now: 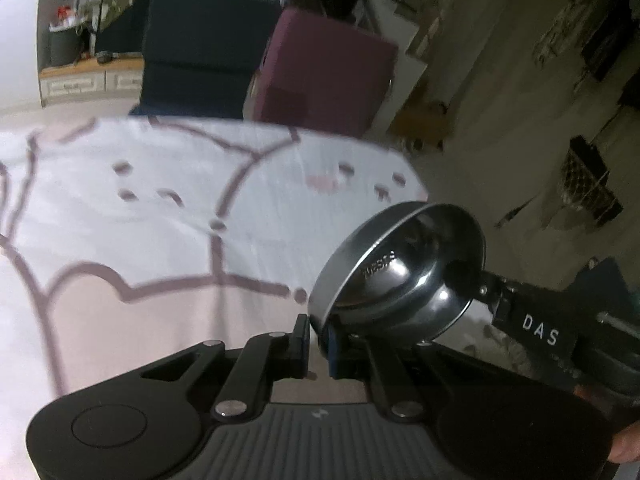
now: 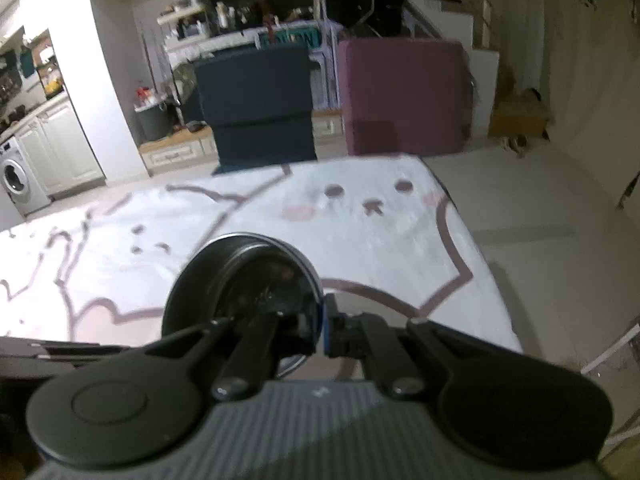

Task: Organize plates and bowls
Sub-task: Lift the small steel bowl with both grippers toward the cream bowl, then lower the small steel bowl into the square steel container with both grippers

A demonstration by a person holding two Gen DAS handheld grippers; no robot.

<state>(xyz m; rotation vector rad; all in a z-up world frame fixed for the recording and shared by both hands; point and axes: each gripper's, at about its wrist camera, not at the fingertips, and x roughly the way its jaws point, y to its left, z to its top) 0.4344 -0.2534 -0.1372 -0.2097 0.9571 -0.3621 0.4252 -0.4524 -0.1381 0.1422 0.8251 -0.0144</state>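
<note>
A shiny steel bowl (image 1: 400, 276) hangs tilted above the table's near right corner, its hollow facing the left wrist camera. My left gripper (image 1: 318, 336) is shut on the bowl's lower left rim. My right gripper (image 1: 480, 282), marked DAS, comes in from the right and pinches the opposite rim. In the right wrist view the bowl (image 2: 240, 288) shows its dark underside and round foot. There, my right gripper (image 2: 322, 328) is shut on the bowl's right edge, with the blue pad against the metal.
The table wears a white cloth (image 1: 160, 220) with brown cartoon outlines. Behind its far edge stand a navy chair (image 2: 260, 104) and a maroon chair (image 2: 400, 96). Bare floor (image 2: 540, 208) lies to the right, a wire basket (image 1: 588, 188) stands on it, and a washing machine (image 2: 16, 180) is far left.
</note>
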